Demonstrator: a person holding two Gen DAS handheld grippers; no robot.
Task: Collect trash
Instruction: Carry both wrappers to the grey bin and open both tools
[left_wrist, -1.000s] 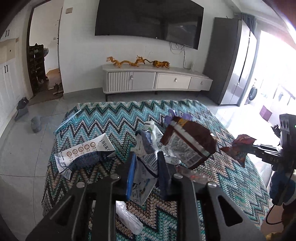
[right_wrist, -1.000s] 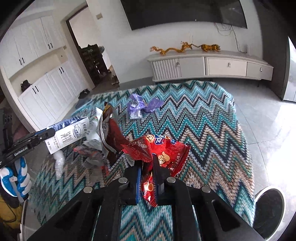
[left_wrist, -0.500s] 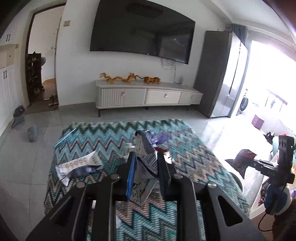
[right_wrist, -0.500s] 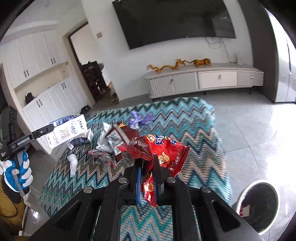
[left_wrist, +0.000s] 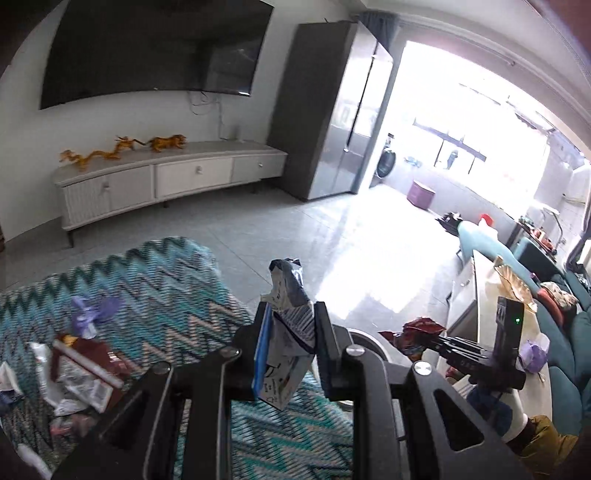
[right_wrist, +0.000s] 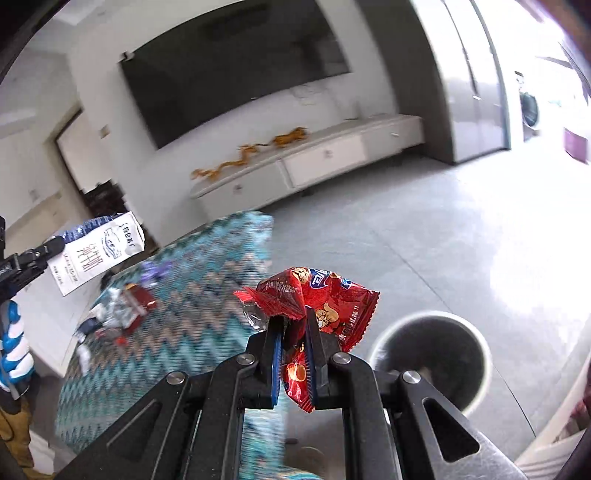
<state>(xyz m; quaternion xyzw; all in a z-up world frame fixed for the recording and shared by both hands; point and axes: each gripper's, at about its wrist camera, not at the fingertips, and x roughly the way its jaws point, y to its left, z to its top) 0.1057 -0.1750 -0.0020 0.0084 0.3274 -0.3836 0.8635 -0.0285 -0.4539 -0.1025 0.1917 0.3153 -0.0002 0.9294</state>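
My left gripper (left_wrist: 290, 332) is shut on a crumpled white and blue milk carton (left_wrist: 288, 328), held in the air past the right edge of the zigzag-cloth table (left_wrist: 166, 280). The carton also shows in the right wrist view (right_wrist: 94, 254). My right gripper (right_wrist: 293, 343) is shut on a red snack wrapper (right_wrist: 325, 295), held above the floor just left of a round trash bin (right_wrist: 432, 354). The wrapper also shows in the left wrist view (left_wrist: 417, 328). More trash lies on the table: a dark red packet (left_wrist: 85, 362) and a purple bag (left_wrist: 94, 314).
A white TV cabinet (left_wrist: 166, 177) stands against the far wall under a large TV (left_wrist: 147, 48). A dark tall cabinet (left_wrist: 332, 122) is to its right. A sofa and side table (left_wrist: 517, 295) are at the right. Grey tiled floor (right_wrist: 424, 240) surrounds the bin.
Both grippers swung right, away from the table, carrying their trash. The trash bin has come closer in the right wrist view.
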